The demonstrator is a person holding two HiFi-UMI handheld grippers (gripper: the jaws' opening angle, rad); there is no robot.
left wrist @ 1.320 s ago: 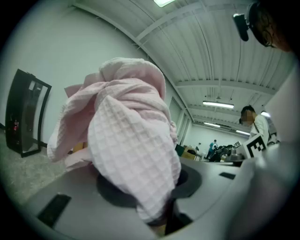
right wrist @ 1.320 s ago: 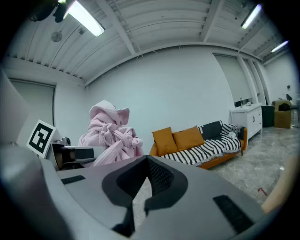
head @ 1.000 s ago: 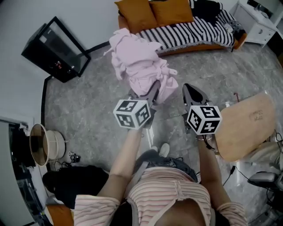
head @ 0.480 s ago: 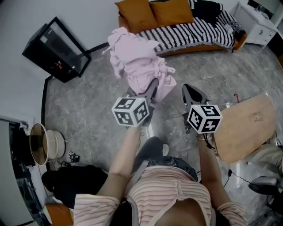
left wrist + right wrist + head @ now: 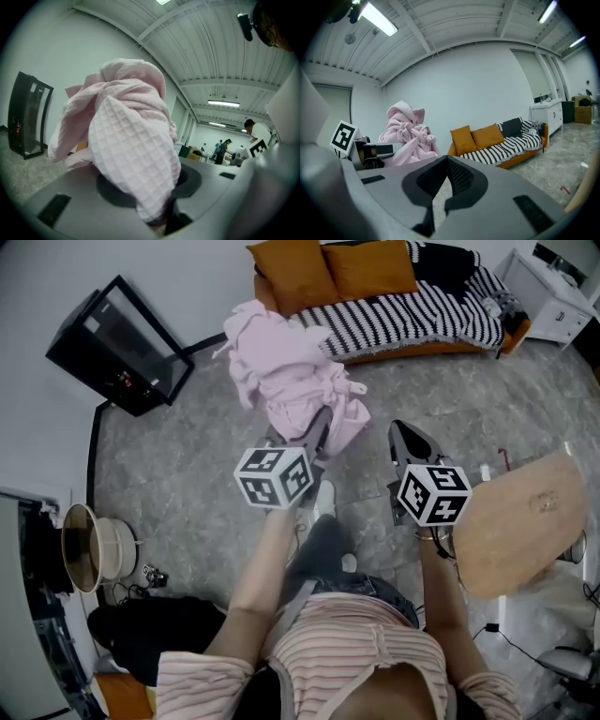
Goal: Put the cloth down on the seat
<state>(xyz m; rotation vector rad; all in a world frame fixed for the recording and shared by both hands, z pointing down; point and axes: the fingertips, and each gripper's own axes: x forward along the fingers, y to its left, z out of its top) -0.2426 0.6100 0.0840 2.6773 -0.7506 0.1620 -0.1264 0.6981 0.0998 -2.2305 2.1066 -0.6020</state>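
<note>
A: Left gripper (image 5: 321,424), centre of the head view. Holding what?
B: Jaws clamped on the bunched pink cloth (image 5: 286,362), which is in the air over the floor, upper-mid frame. Right gripper (image 5: 405,434) just beside it: jaws together, nothing betw. them.
A: And the seat?
B: Prob. the striped sofa (image 5: 412,310) at top of frame, apart from the cloth.
A: How should the person do it?
B: Keep the grip firm and the loose folds off the floor. Bring the bundle over the cushion, lower till it rests, then release.
</note>
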